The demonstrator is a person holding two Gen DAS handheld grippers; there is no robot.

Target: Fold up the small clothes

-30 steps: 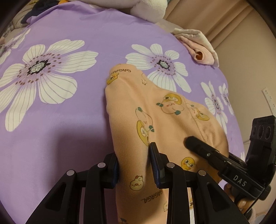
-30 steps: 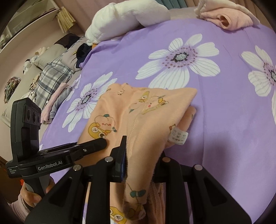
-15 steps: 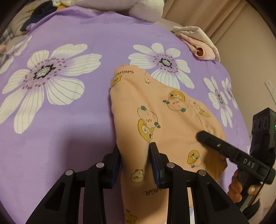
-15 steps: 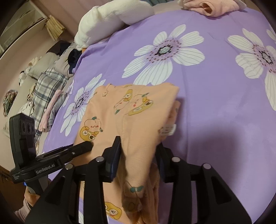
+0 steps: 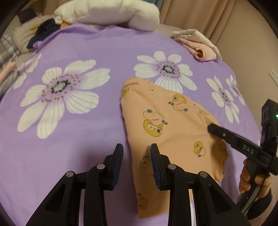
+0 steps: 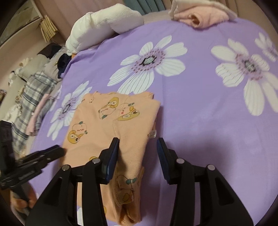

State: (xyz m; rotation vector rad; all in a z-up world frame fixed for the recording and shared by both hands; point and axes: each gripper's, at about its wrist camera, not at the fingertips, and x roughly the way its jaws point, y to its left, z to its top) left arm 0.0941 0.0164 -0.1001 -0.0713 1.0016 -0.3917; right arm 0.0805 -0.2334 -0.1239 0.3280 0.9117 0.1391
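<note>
A peach baby garment (image 5: 173,125) with duck prints lies folded on the purple flowered sheet (image 5: 60,139). My left gripper (image 5: 136,153) hovers over its near left edge. Its jaws stand apart, with sheet and the garment's edge showing between them, and the pads do not press the cloth. My right gripper (image 6: 138,148) is open over the garment (image 6: 107,125). A raised fold of it lies against the left finger (image 6: 113,147), with a clear gap to the right one. Each gripper also shows from the side in the other's view: the right gripper (image 5: 211,128) and the left gripper (image 6: 59,151).
A white plush blanket (image 5: 107,13) lies at the far edge of the bed. Folded pink and cream clothes (image 5: 199,47) sit at the far right. Plaid and other clothes (image 6: 34,87) are heaped to the left. A hand (image 5: 252,179) holds the right gripper's handle.
The right jaws have widened and let go of the fold they pinched. The left gripper has drawn back and up, so less cloth lies between its fingers. The garment now rests flatter.
</note>
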